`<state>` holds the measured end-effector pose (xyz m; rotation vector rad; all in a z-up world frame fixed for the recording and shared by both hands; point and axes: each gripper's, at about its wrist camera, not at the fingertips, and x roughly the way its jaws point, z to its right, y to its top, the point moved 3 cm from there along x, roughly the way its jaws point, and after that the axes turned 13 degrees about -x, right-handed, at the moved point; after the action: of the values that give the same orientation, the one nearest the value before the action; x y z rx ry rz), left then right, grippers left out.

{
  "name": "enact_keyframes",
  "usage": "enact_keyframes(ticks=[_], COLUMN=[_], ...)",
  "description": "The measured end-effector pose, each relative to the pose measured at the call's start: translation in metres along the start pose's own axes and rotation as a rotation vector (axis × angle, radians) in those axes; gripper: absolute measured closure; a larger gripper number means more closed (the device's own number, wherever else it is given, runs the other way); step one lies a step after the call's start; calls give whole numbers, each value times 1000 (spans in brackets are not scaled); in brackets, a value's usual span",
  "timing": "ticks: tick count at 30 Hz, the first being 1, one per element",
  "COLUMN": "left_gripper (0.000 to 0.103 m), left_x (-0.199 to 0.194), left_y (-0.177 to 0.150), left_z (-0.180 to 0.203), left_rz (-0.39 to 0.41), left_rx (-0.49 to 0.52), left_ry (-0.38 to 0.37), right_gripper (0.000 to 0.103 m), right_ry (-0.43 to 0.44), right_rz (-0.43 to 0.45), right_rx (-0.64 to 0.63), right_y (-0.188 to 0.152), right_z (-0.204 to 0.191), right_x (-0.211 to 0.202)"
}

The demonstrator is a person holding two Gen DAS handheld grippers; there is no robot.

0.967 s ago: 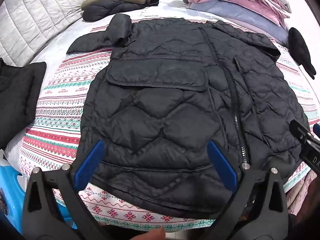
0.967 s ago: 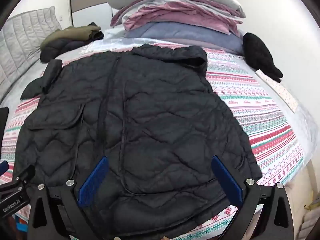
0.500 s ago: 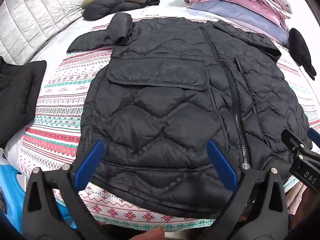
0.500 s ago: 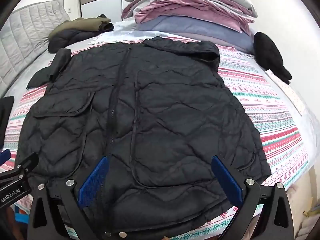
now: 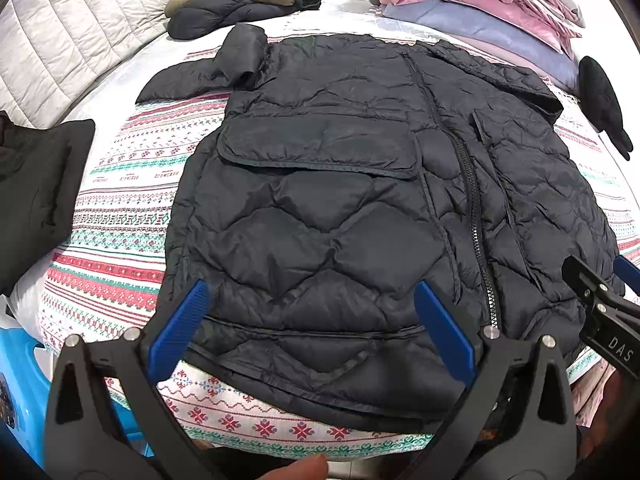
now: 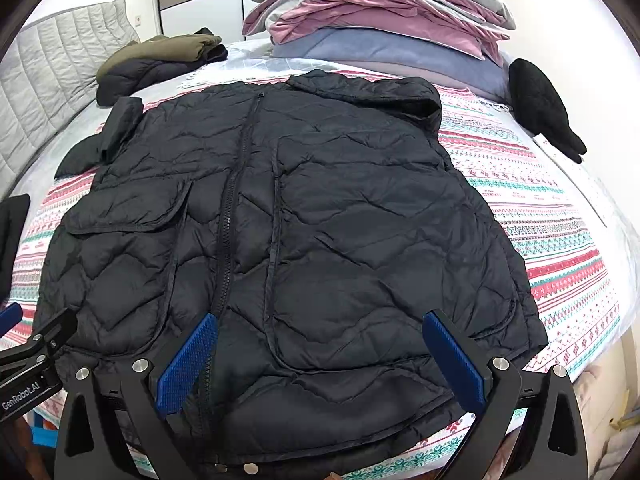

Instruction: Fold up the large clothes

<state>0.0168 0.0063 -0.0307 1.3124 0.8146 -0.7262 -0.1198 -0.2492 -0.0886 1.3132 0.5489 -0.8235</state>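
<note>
Black quilted puffer jacket lies flat ahead of both wide-open grippers, left gripper and right gripper. Best practice: pinch the hem corners evenly, lifting together.

The jacket lies flat on the bed, zipped front up. Behind it sits a stack of bedding; behind and to its left, folded clothes. To its right lies a glove.

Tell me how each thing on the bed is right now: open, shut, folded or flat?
Black quilted puffer jacket: spread flat, front up, unfolded.
Jacket's black front zipper: zipped shut.
Jacket's flap pocket: flap down.
Jacket's sleeve: bent over itself.
Left gripper: open, holding nothing.
Right gripper: open, holding nothing.
Pink, grey and blue bedding pile: folded, stacked.
</note>
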Motion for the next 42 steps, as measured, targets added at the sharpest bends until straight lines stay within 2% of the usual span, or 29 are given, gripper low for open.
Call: enact_keyframes(ticks=[42], left_gripper=[1], left_x=[0], left_y=[-1], left_z=[-2], left_rz=[-5], left_rx=[2], left_ry=[1], right_gripper=[0], right_ry=[26], right_rz=[-11], right_rx=[-5], right_y=[-1], right_z=[-4], right_x=[2])
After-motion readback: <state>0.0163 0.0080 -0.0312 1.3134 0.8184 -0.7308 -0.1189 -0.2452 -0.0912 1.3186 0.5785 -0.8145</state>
